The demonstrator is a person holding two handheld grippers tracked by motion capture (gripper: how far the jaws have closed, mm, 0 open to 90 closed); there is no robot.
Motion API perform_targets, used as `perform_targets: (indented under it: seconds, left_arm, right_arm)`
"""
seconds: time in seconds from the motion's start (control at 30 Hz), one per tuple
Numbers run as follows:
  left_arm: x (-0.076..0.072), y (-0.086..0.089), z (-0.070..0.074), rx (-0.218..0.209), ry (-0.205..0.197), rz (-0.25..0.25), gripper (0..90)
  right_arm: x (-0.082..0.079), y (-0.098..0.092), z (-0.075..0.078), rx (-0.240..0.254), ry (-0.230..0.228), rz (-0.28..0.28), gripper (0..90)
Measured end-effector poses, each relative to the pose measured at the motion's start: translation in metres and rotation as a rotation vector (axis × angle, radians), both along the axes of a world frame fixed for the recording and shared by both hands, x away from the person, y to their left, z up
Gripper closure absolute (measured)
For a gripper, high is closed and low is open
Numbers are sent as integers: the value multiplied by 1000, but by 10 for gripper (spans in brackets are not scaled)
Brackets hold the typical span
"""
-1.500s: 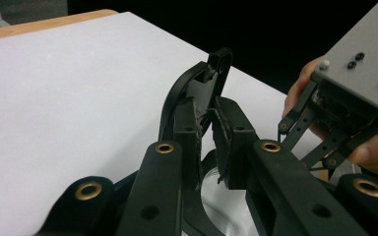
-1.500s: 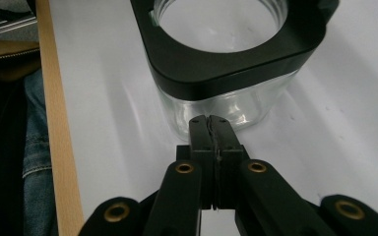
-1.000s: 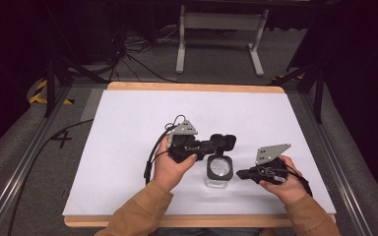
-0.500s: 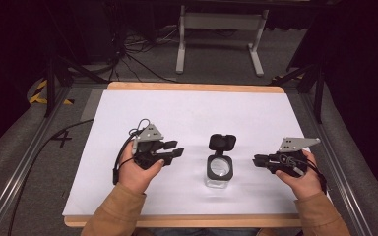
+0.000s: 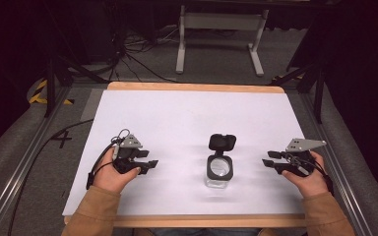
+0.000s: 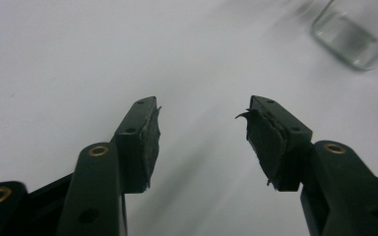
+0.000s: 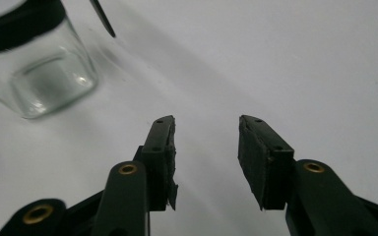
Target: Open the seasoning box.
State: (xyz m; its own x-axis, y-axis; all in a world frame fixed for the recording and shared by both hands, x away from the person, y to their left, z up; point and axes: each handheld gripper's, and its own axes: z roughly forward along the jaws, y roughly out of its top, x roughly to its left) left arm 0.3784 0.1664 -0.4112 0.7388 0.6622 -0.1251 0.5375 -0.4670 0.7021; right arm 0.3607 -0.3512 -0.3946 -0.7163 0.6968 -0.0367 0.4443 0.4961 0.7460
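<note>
Both claws are empty, jaws parted: the left gripper (image 5: 145,164) sits well to the left and the right gripper (image 5: 270,162) to the right of the small square clear glass jar (image 5: 219,173) with a black flip-top lid (image 5: 222,142) hinged open, standing near the table's front middle. I'd guess it's rigid, slick, breakable and fairly light, so squeeze the flat glass walls low down, not the floppy lid.

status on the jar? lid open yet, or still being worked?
Done: the glass jar stands upright on the white table with its black flip lid swung open behind the mouth. In hand: nothing; the left tool and right tool are open, apart from it. Left: nothing visibly pending.
</note>
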Motion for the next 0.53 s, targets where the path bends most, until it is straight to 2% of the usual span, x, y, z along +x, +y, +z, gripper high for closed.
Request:
perform_targets:
  seconds: [0.1, 0.2, 0.23, 0.33, 0.53]
  left_arm:
    - [4, 4, -7, 6, 26, 2, 434]
    - [8, 6, -17, 77, 59, -40, 411]
    - [8, 6, -20, 84, 55, -42, 411]
    - [9, 6, -23, 83, 71, -61, 403]
    - [9, 5, -23, 92, 102, -54, 385]
  right_arm:
    - [4, -5, -10, -29, 8, -23, 571]
    - [8, -10, -20, -49, 26, -54, 569]
    - [9, -12, -23, -50, 33, -68, 569]
    - [12, -16, -30, -9, 52, -81, 567]
    - [14, -16, -37, -9, 64, -91, 554]
